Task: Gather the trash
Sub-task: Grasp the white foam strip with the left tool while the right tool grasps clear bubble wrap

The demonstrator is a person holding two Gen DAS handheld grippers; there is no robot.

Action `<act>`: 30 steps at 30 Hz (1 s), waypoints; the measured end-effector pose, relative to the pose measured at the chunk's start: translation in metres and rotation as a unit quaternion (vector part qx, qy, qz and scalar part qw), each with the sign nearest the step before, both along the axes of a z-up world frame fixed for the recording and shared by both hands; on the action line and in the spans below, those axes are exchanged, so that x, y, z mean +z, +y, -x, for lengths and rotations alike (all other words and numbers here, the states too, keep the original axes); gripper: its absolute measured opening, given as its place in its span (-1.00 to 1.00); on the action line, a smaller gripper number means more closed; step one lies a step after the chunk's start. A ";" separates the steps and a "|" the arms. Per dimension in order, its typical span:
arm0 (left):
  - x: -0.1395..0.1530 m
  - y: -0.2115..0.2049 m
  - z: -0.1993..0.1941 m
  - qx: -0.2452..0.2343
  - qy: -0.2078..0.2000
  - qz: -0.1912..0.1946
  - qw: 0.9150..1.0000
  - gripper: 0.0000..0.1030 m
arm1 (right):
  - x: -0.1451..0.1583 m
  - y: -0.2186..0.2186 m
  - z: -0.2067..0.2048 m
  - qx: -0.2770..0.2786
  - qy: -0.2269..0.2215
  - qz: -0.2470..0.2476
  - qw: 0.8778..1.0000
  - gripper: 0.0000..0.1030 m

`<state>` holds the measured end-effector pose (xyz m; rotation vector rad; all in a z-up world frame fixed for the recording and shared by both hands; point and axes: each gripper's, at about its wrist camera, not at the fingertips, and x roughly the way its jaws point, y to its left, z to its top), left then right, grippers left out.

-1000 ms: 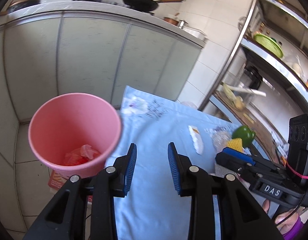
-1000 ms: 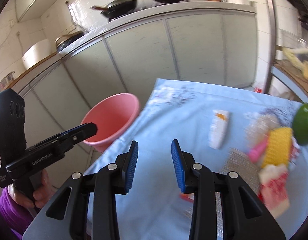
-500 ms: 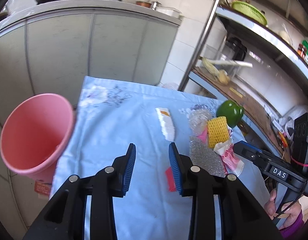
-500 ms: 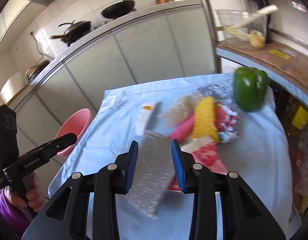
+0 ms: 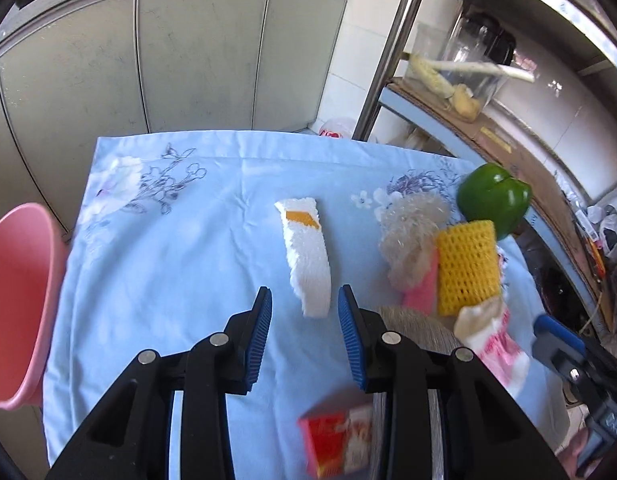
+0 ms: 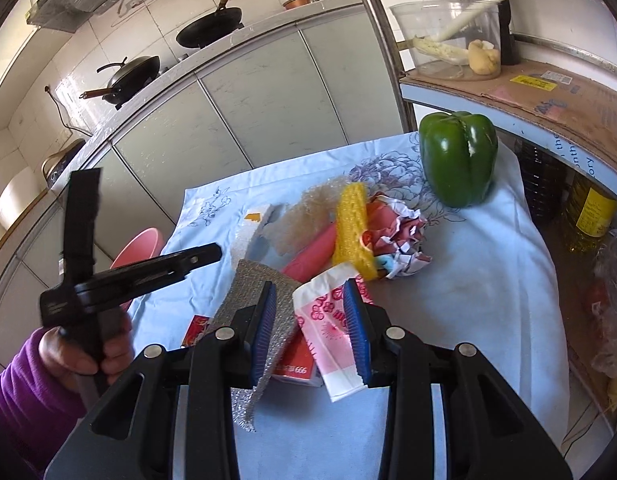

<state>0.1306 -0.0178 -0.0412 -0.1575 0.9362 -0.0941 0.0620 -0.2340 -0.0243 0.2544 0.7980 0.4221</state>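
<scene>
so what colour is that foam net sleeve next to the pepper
Yellow; the foam net sleeve shows best in the left wrist view.

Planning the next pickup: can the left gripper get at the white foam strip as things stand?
Probably yes. The left gripper is open, and the white foam strip lies flat on the blue cloth just ahead of its fingers, with nothing between.
</scene>
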 end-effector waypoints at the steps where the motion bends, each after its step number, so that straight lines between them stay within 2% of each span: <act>1: -0.002 -0.002 -0.005 0.000 0.002 -0.002 1.000 -0.35 | 0.000 -0.001 -0.001 0.000 0.001 -0.002 1.000 -0.31; 11: -0.025 -0.015 -0.034 -0.001 0.034 -0.039 0.999 -0.35 | -0.003 0.001 -0.009 0.007 0.006 -0.002 1.000 -0.31; 13: -0.027 -0.015 -0.032 -0.004 0.027 -0.047 0.999 -0.36 | -0.002 0.003 -0.010 0.008 0.007 -0.002 1.000 -0.31; 16: -0.026 -0.015 -0.025 -0.014 0.012 -0.049 0.999 -0.52 | -0.003 0.006 -0.012 0.008 0.010 0.001 1.000 -0.31; 24: -0.005 -0.005 0.009 -0.015 -0.042 -0.044 0.998 -0.52 | -0.004 0.019 -0.028 0.012 0.030 0.000 0.999 -0.31; 27: 0.003 0.006 0.027 -0.006 -0.057 -0.029 0.998 -0.52 | -0.004 0.031 -0.040 0.016 0.048 -0.010 0.999 -0.31; 29: 0.007 0.017 0.039 0.003 -0.063 -0.019 0.998 -0.52 | -0.004 0.039 -0.046 0.016 0.054 -0.012 0.998 -0.26; 30: 0.008 0.021 0.043 0.007 -0.064 -0.014 0.998 -0.52 | -0.004 0.044 -0.049 0.014 0.056 -0.010 0.998 -0.12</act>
